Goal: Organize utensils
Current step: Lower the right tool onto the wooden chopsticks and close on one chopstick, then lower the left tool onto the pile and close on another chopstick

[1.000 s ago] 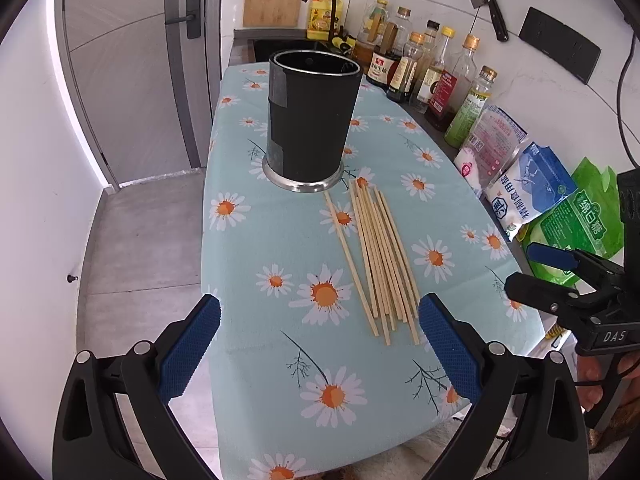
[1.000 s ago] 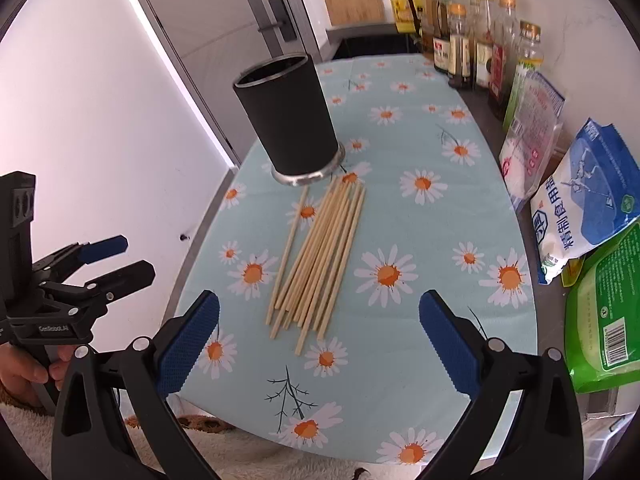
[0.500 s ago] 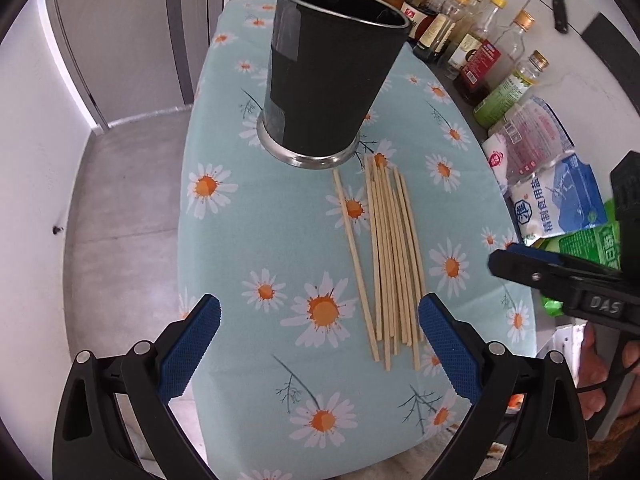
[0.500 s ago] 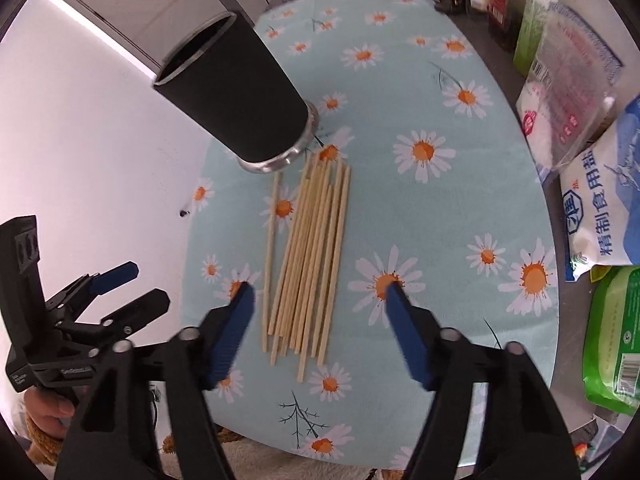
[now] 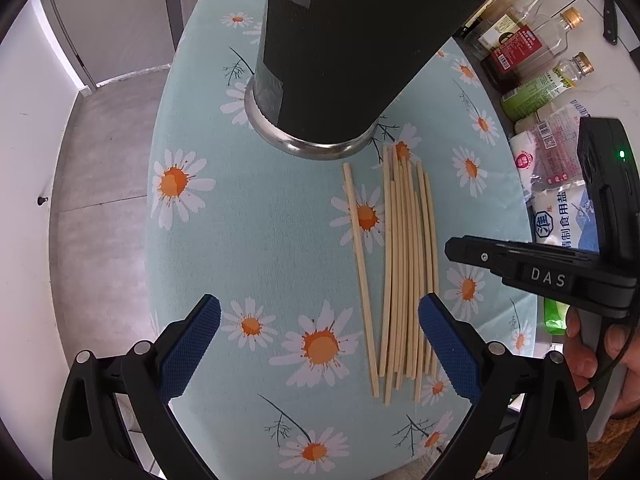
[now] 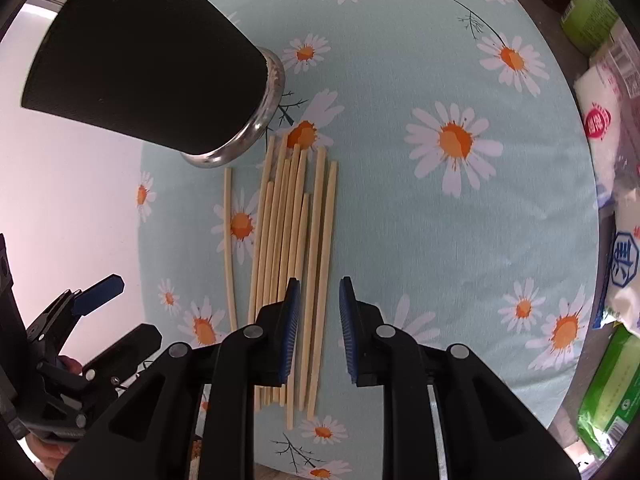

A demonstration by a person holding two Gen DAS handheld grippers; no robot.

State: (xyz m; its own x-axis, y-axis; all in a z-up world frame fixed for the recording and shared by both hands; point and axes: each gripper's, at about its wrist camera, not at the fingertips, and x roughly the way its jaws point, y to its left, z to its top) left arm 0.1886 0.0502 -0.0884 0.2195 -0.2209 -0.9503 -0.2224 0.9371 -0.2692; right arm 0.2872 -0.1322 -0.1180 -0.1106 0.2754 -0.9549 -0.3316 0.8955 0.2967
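Observation:
Several pale wooden chopsticks (image 5: 404,260) (image 6: 288,220) lie side by side on the daisy-print tablecloth (image 5: 248,240), and one more (image 5: 358,252) lies slightly apart on their left. A black cylindrical holder (image 5: 340,60) (image 6: 152,60) with a metal base ring stands just beyond their far ends. My left gripper (image 5: 319,320) is wide open above the cloth, its right finger beside the near ends of the chopsticks. My right gripper (image 6: 319,292) points down over the bundle's right side with its jaws closing. The two rightmost chopsticks show in the narrow gap, and the pads are not pressing on them.
Sauce bottles (image 5: 520,44) and bags of salt (image 5: 560,208) line the counter right of the table, with a green packet (image 6: 608,392) nearer. The grey floor (image 5: 100,160) drops away past the table's left edge. A hand (image 5: 592,360) holds the right gripper.
Both grippers have moved forward and tipped downward toward the chopsticks, which now look much closer. The right jaws have narrowed from wide open to a small gap; the left jaws stay wide.

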